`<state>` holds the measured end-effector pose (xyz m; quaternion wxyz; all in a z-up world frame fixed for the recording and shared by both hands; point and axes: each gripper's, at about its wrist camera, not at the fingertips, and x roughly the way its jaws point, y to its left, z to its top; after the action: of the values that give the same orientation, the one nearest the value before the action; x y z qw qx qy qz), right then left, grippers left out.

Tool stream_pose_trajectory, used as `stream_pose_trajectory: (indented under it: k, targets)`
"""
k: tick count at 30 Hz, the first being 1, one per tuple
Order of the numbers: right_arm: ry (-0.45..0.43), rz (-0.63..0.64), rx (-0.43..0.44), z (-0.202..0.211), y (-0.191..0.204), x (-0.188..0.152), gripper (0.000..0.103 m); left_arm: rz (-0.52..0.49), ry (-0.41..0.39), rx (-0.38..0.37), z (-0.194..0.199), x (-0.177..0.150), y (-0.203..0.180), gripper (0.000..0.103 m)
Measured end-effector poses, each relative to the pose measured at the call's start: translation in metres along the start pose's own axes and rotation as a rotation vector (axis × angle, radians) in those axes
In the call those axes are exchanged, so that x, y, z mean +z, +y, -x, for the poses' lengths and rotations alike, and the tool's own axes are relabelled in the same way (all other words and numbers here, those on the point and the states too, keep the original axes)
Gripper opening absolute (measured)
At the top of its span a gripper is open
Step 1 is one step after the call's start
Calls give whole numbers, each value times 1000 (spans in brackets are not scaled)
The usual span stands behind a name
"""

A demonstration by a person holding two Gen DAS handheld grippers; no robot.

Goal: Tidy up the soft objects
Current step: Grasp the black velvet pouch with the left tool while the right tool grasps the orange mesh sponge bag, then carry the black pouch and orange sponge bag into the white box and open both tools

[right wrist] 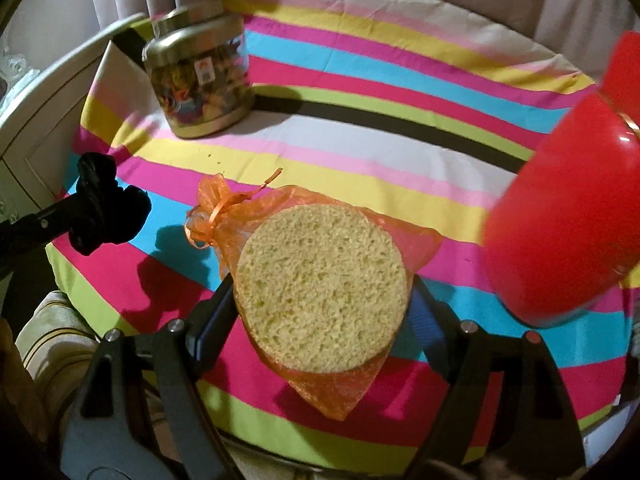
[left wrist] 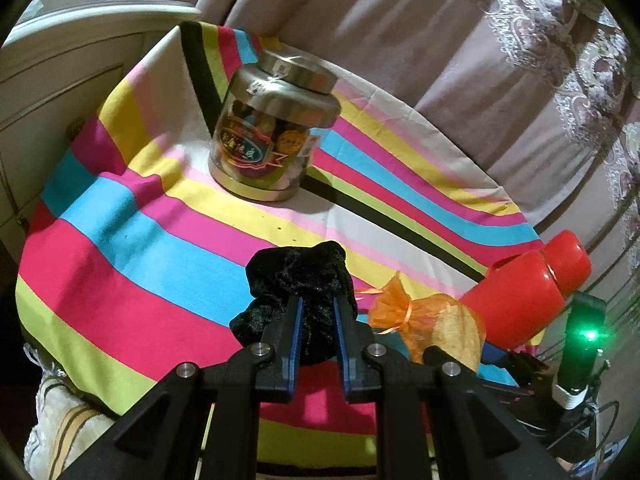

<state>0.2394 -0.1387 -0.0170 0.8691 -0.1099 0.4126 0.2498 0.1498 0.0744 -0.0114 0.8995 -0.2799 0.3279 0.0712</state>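
In the right wrist view, a round yellow sponge (right wrist: 322, 286) inside an orange mesh bag (right wrist: 332, 392) is seen nearest, held between the two widely spread fingers of the right tool (right wrist: 322, 300), whose pads press on its opposite edges. The tied neck of the bag, with its orange ribbon, points away toward the far left, and the bag's lower corner hangs toward the camera. The sponge and bag appear raised above the striped cloth (right wrist: 360, 152), a shadow being cast beneath them.

In the left wrist view, a black velvet pouch (left wrist: 300, 280) is clamped between the nearly closed fingers of the left tool (left wrist: 316, 328), its crumpled bulk sticking out beyond the fingertips. The orange bag is seen just to its right.

Further off on the right, a red bottle (left wrist: 528, 292) with a red cap is seen tilted; whether it rests on the cloth cannot be told. Toward the far left of the cloth-covered tabletop, a clear jar (left wrist: 268, 136) with a metal lid stands upright, filled with colourful wrapped items. Behind everything, a pale curtain (left wrist: 440, 40) hangs, and a white cabinet (left wrist: 60, 80) is seen at the left.
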Motion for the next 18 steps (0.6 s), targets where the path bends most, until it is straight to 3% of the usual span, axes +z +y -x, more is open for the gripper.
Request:
stream_pose_trajectory:
  k: [18]
  targets:
    - [-58, -175, -128, 70, -44, -41, 83, -172, 48, -125, 25, -28, -88, 16]
